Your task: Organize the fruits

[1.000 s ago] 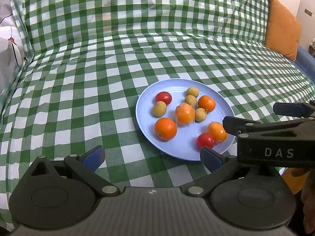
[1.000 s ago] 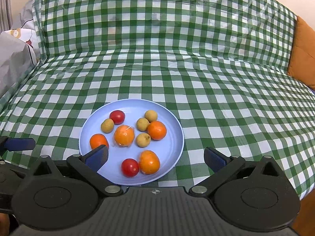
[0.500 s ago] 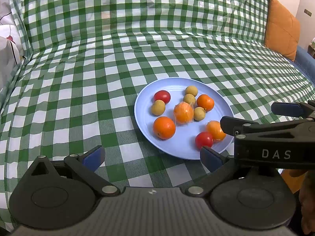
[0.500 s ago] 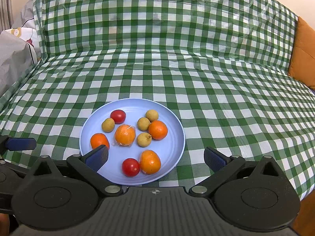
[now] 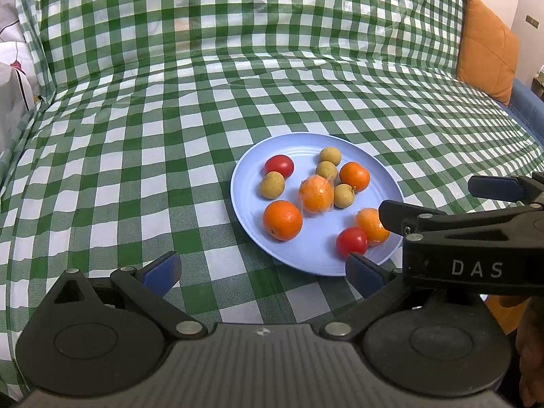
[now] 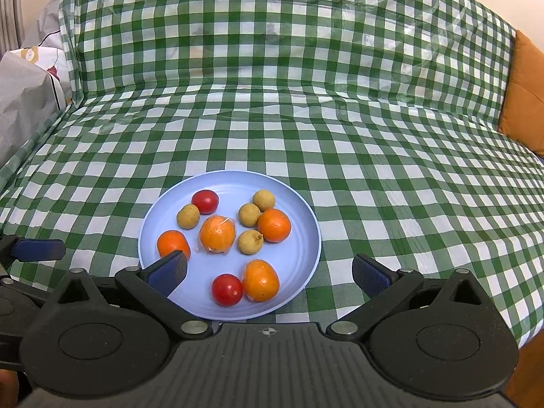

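Observation:
A light blue plate (image 5: 377, 265) (image 6: 302, 292) lies on the green checked cloth and holds several fruits: oranges (image 5: 282, 220) (image 6: 274, 225), two wrapped in clear film (image 5: 316, 193) (image 6: 217, 233), two red tomatoes (image 5: 279, 165) (image 6: 227, 289) and several small tan longans (image 5: 272, 185) (image 6: 251, 241). My left gripper (image 5: 261, 273) is open and empty, just short of the plate's near left edge. My right gripper (image 6: 268, 273) is open and empty over the plate's near rim, and it shows from the side in the left wrist view (image 5: 438, 200).
The green checked cloth (image 5: 136, 136) covers the seat and rises up the backrest. An orange cushion (image 5: 486, 44) (image 6: 525, 95) leans at the far right. Grey and white bedding (image 6: 23, 102) lies at the far left.
Both grippers have drifted slightly, so the plate sits a little lower-left in the left wrist view and a little higher in the right. Jaws stay open. No fruit has moved.

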The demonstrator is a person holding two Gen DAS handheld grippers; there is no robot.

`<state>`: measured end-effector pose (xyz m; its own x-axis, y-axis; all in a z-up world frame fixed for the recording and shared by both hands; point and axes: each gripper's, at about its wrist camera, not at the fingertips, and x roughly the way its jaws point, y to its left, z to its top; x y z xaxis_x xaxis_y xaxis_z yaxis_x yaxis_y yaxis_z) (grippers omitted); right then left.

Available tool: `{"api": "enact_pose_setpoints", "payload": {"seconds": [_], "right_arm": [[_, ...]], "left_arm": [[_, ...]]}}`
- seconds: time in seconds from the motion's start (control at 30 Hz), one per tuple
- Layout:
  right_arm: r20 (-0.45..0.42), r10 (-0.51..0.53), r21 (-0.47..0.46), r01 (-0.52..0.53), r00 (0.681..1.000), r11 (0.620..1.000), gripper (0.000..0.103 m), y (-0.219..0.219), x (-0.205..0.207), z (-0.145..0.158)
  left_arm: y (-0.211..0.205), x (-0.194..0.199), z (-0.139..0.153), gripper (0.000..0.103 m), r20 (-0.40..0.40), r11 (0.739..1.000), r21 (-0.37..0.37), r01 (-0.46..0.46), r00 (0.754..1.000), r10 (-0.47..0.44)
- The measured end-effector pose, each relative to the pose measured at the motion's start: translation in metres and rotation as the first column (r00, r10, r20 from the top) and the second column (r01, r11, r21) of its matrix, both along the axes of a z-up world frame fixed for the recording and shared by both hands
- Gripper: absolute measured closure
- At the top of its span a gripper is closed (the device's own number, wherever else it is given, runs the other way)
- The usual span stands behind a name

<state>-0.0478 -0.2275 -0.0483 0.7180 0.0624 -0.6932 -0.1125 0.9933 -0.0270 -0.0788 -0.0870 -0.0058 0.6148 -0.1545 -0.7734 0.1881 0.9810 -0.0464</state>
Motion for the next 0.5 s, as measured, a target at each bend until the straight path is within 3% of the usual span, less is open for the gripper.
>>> {"api": "enact_pose_setpoints", "payload": {"seconds": [0.5], "right_arm": [[-0.001,0.003,-0.001,-0.003,1.0,1.0,0.001,0.0015,0.0013,-0.0008]], "left_arm": [[-0.0017,0.0004,-0.0023,0.001,-0.001,1.0,0.0,0.001,1.0,-0.001]]}}
